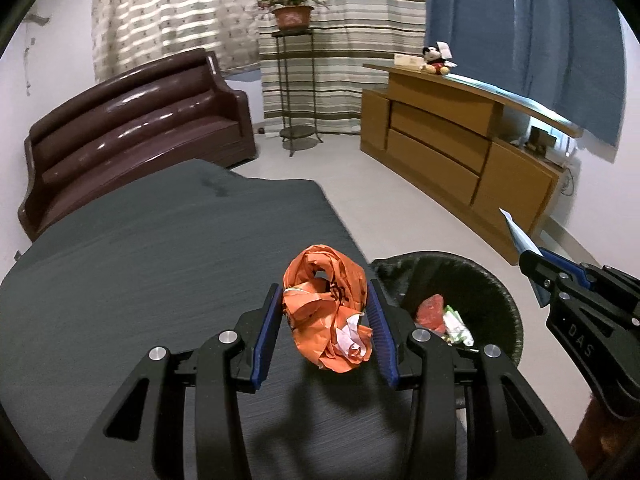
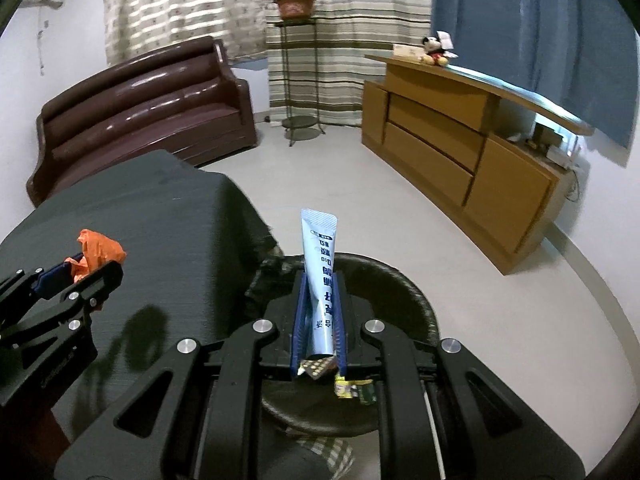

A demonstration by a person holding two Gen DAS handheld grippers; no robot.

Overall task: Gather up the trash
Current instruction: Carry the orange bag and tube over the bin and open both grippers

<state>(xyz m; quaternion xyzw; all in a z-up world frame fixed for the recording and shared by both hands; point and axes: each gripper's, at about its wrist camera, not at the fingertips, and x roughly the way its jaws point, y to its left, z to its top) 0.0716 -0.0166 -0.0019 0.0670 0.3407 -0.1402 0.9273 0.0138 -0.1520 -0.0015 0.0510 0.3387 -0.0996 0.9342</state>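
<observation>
the left gripper [image 1: 324, 320], a black two-finger tool with blue ribbed pads, points forward and downward, its jaws part-way apart and pressed on a crumpled orange plastic bag [image 1: 330, 312]. to its right, the matching right gripper [image 2: 319, 312] tilts downward too, jaws nearly together, clamping a pale blue squeezed tube [image 2: 320, 280] standing upright between them.

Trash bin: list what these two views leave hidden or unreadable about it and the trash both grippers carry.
- Trash bin: in the right wrist view the right gripper covers most of its opening; in the left wrist view its near rim is hidden behind the left gripper.
- Blue-and-white tube: print too small and upside down to read; lower end hidden between the fingers.
- Orange crumpled bag: folds hide whatever is inside.
- Bin contents: wrappers too small to identify.
</observation>
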